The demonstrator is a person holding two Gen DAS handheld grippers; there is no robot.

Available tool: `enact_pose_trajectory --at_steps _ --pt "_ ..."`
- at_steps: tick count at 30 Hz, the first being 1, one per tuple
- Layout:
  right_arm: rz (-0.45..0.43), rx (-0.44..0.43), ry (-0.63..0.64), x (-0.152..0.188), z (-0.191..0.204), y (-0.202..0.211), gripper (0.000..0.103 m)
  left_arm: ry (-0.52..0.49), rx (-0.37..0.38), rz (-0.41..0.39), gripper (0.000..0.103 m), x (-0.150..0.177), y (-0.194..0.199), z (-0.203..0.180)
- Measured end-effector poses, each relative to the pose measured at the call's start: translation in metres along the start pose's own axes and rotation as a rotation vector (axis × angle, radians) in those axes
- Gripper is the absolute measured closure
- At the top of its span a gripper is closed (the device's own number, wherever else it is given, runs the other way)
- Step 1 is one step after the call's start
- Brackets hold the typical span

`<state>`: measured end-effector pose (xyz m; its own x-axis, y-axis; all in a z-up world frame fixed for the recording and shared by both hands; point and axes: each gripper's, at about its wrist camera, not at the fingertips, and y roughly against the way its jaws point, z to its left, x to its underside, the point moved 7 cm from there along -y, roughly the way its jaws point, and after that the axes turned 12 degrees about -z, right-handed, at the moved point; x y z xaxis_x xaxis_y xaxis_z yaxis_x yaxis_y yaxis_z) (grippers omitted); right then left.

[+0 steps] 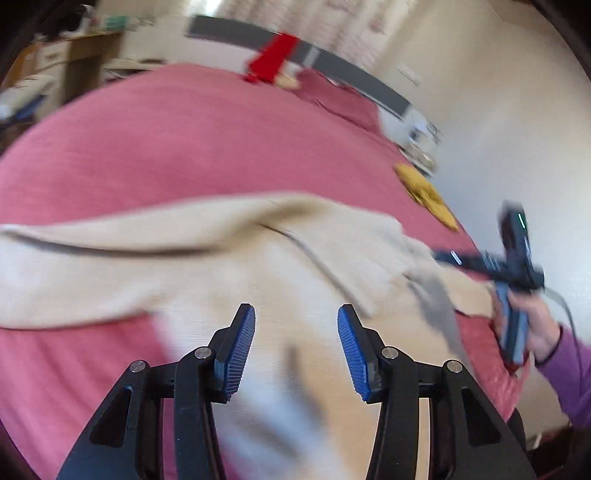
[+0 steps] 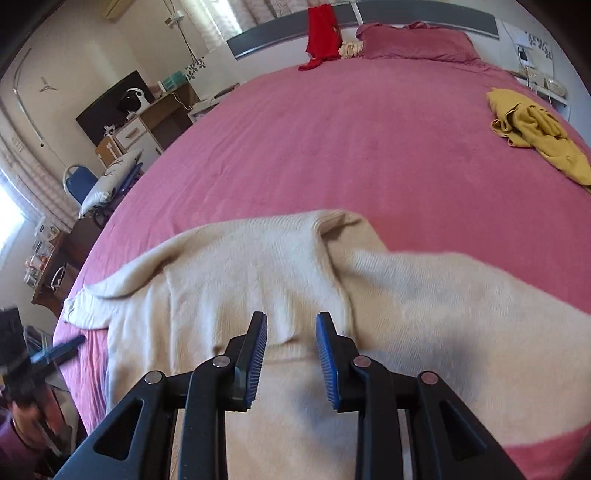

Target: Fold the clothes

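Here, cream sweater (image 2: 258,280) spread across the lower frame on the pink bed (image 2: 332,140), left gripper (image 1: 296,314) parted and empty above it, right gripper (image 2: 291,321) narrowly parted, nothing between its pads, yellow garment (image 2: 535,129) upper right.

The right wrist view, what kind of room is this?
Most likely a home bedroom. A wide bed under a pink bedspread fills the view, with a matching pink pillow against a grey headboard, and a cream knit sweater spread on it.
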<state>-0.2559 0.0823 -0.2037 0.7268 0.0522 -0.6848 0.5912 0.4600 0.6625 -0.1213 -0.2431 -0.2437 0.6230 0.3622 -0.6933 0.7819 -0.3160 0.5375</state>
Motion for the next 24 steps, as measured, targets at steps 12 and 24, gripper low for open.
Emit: enact_pose_trajectory --at_steps 12,24 --pt "0.128 -0.052 0.042 0.007 -0.021 -0.055 0.075 0.158 -0.007 0.111 0.037 -0.01 -0.096 -0.04" --pt "0.191 -0.156 0.03 0.022 -0.009 -0.065 0.096 0.133 -0.008 0.203 0.07 0.016 -0.116 -0.052"
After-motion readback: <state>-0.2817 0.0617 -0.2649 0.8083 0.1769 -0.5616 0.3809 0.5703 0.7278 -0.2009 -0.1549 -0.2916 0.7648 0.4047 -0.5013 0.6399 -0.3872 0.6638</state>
